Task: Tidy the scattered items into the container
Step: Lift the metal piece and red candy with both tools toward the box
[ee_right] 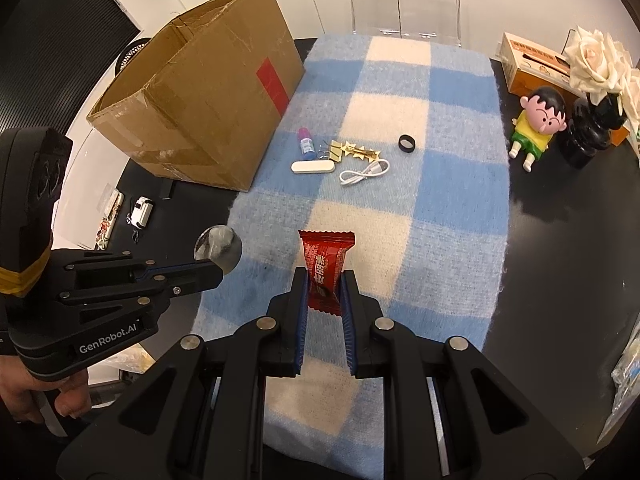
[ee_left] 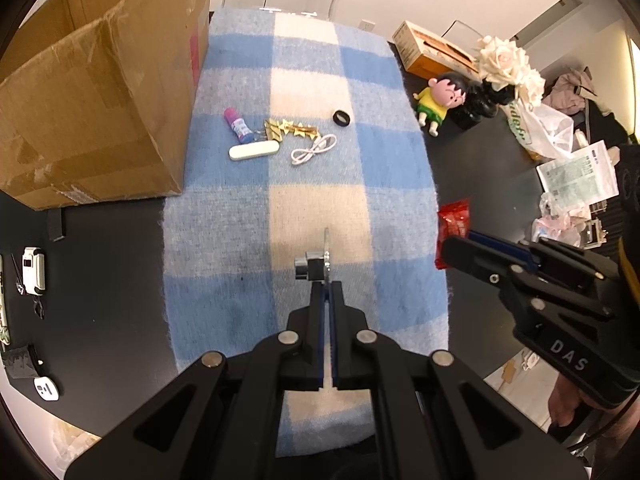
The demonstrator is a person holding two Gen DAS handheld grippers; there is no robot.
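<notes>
Right up close, the left hand-held gripper (ee_left: 329, 280) has its fingers pressed together on a small round mirror (ee_right: 218, 249), pinched by its edge above the checked blanket (ee_left: 240, 208). Alongside it, the right hand-held gripper (ee_right: 324, 292) is clamped on a red snack packet (ee_right: 326, 268), the wrapper standing upright between the pads, clear of the cloth.

Biggest thing out there: the cardboard box (ee_right: 192, 108), open at the top, sitting on the black table (ee_right: 560, 240) with one corner over the blanket's edge. Scattered items wait in a loose cluster near the box on the blanket: a white oblong case (ee_right: 313, 167), a coiled white cable (ee_right: 365, 173) just beside it, gold hair clips (ee_right: 352, 151) touching the case's far side, a small bottle with a pink cap (ee_right: 305, 143), and a black ring (ee_right: 407, 144) a little apart. Off the blanket, a cartoon doll (ee_right: 538, 128) leans by a black vase of white roses (ee_right: 592, 76).
</notes>
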